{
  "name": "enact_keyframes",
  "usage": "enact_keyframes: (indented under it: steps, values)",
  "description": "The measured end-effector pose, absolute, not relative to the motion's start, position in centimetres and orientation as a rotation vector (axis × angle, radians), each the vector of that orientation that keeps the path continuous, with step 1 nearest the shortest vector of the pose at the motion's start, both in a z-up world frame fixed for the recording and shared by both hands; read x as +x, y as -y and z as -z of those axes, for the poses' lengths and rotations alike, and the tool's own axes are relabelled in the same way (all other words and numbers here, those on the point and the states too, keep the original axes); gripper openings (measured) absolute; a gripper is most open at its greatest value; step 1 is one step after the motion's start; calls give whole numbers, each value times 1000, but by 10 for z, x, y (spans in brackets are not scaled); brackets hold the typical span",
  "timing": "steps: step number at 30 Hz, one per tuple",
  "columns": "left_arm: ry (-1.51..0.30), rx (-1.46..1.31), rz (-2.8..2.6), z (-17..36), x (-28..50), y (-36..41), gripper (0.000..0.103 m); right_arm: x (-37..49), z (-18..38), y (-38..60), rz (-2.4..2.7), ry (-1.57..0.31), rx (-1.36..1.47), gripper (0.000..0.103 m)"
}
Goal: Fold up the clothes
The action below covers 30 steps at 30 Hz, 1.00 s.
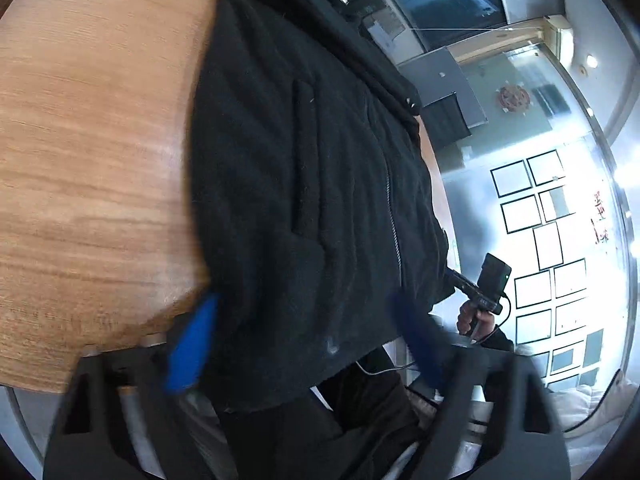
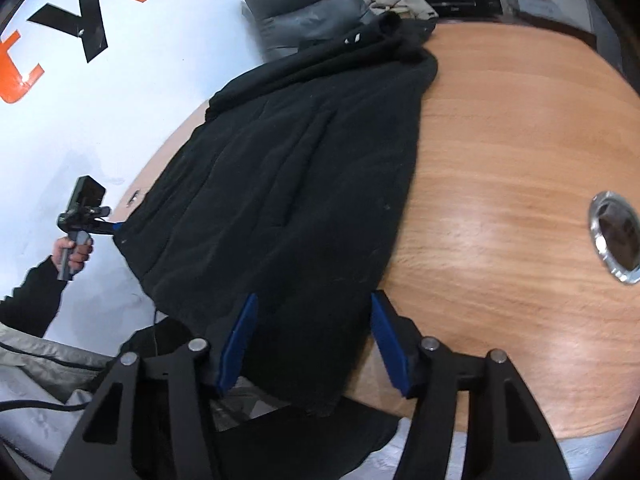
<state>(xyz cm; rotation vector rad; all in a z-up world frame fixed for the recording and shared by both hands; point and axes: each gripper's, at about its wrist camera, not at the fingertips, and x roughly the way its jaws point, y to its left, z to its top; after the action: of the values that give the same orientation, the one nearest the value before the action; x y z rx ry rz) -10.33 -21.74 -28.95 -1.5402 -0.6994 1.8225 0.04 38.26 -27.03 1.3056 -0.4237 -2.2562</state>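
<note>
A black fleece zip jacket (image 1: 304, 168) lies flat on the wooden table (image 1: 92, 160), its hem hanging over the near edge. My left gripper (image 1: 304, 340) is open, and its blue fingers (image 1: 192, 344) straddle the hem near one corner. The right gripper (image 2: 316, 340) is open too, with the other end of the jacket's (image 2: 288, 184) hem between its blue pads (image 2: 240, 344). Each view shows the opposite gripper in a hand: the right gripper (image 1: 486, 288) at the jacket's side, and the left gripper (image 2: 84, 216) with its tip at the hem corner.
A round metal cable grommet (image 2: 614, 236) is set into the table (image 2: 500, 184) to the right of the jacket. A grey padded chair (image 2: 308, 12) stands at the far end. The person's dark clothing (image 1: 360, 420) is close below the table edge.
</note>
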Motion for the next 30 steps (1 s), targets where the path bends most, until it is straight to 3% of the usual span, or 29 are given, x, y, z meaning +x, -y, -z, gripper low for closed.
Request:
enact_keyframes:
  steps: [1,6,8,12,20,30]
  values:
    - [708,-1571,-1798,294,-103,217,24,-2,275,-382,2228,461,1332,18]
    - [715,-1595,-1724,302,-95,214,22,-9,279,-377,2181,491,1368,13]
    - [734,-1602,-1714,304,-91,213,17,-7,274,-380,2193,498,1359,12]
    - [854,-1546,-1717,299,-84,207,15,-5,247,-374,2252,474,1266,10]
    - [1108,-1335,-1677,251,-105,193,15,-15,168,-348,2307,389,990,10]
    - [1336,-1071,-1665,182,-170,180,15,-91,90,-347,2354,348,736,10]
